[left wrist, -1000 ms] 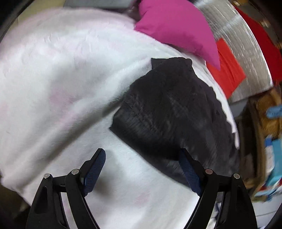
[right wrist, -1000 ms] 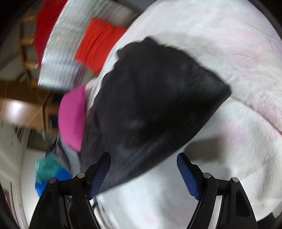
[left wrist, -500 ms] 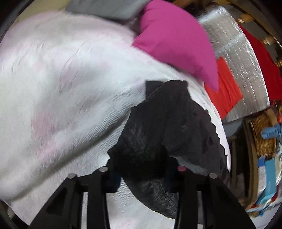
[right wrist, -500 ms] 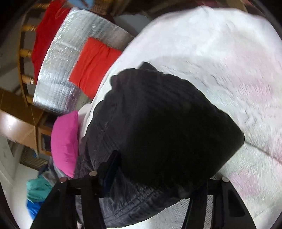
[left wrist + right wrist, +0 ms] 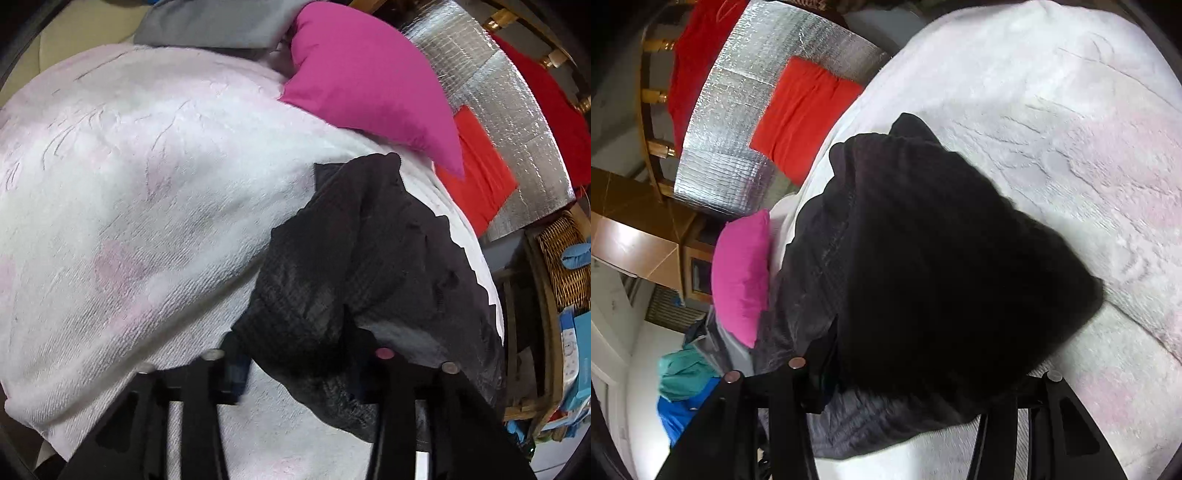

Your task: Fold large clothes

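Note:
A black knitted garment lies partly folded on a white and pink blanket. My left gripper is shut on its near corner, and the cloth bunches over the fingers and hides their tips. In the right wrist view the same garment rises in a dark hump above the blanket. My right gripper is shut on its near edge, with its fingertips buried in the cloth.
A magenta pillow lies at the far side of the blanket, with a grey cloth beside it. A silver foil sheet with a red cloth hangs past the edge. A wicker basket stands at right.
Both grippers were open above the flat garment a second ago. They have closed on its near edge and lifted it, so it now bunches up.

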The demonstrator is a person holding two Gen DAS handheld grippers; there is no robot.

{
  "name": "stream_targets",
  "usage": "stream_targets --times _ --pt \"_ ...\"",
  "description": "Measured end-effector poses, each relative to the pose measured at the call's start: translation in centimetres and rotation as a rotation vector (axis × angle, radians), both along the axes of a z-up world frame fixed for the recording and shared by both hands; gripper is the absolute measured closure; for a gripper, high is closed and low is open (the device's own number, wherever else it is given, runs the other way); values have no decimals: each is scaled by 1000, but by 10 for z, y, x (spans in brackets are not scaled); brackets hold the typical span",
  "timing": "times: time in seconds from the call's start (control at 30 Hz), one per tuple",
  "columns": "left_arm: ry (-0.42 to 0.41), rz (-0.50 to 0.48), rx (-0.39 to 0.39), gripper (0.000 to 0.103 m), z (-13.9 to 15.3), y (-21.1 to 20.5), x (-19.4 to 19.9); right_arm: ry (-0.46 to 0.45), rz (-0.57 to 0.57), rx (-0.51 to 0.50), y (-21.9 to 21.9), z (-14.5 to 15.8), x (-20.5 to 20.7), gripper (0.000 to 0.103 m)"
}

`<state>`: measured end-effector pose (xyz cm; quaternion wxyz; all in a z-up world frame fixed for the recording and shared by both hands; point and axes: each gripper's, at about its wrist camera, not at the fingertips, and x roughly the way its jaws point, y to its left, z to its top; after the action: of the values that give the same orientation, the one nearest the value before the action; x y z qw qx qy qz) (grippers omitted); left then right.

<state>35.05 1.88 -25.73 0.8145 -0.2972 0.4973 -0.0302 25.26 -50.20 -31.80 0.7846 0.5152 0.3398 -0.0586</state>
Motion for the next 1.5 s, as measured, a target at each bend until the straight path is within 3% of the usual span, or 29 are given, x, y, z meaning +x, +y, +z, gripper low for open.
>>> stream_targets --times 0.07,0.2,0.33,0.37,0.43,0.47,0.5,0.6,0.73,0.83,0.9,1.0,1.03,1.07,1.1,1.17,1.23,1.27,1.3,1.37,1.4,1.5 --pt "23 19 -4 37 -3 4 -3 -3 -20 10 -3 1 -7 45" --pt "25 24 -29 36 -4 5 -6 3 -90 52 -15 0 -24 33" --pt "2 16 -13 36 -2 5 -10 -2 -192 82 -33 -6 -39 30" --pt "-7 10 -6 44 -3 3 -9 2 -191 91 -36 -10 -39 30" --pt "-23 -15 2 56 -3 -3 -5 -18 -188 98 -37 -15 -34 35" --pt "-34 -19 13 62 -1 -5 -4 -25 -186 90 -36 -13 -31 44" --pt "-52 -26 30 69 3 -9 -4 -33 -171 64 -33 -10 -27 53" --pt "-107 -49 79 79 15 -16 -6 -59 -157 -70 -19 14 -21 61" --pt "-184 -48 60 81 33 -14 -13 -150 -142 -145 -10 36 -26 63" --pt "-137 -64 91 81 24 -14 -14 -41 -140 -114 -14 18 -19 63" --pt "-73 -78 139 77 12 -19 -9 38 -133 -72 -20 1 -17 60" --pt "-68 -76 168 70 13 -21 -10 28 -129 11 -27 -4 -20 53" --pt "-60 -75 183 55 14 -21 -11 25 -130 22 -28 -3 -21 49" --pt "-46 -73 183 31 12 -21 -11 28 -137 29 -29 -4 -23 40" --pt "-23 -72 158 24 8 -20 -13 27 -146 34 -29 -5 -24 35" --pt "-1 -74 80 24 -2 -19 -13 17 -147 48 -29 -7 -22 33" --pt "-21 -91 65 33 -3 -23 -13 -12 -144 56 -28 -10 -15 33" --pt "-48 -105 85 51 0 -26 -15 -22 -135 52 -29 -9 -14 35" --pt "-72 -105 130 66 6 -31 -15 -28 -119 32 -26 -8 -10 51" --pt "-110 -110 181 77 17 -39 -18 -33 -112 -26 -21 -2 -10 61" --pt "-119 -107 178 79 19 -39 -20 -64 -116 -52 -18 6 -13 67" --pt "-138 -92 117 82 25 -28 -27 -118 -109 -121 -10 27 -25 71"
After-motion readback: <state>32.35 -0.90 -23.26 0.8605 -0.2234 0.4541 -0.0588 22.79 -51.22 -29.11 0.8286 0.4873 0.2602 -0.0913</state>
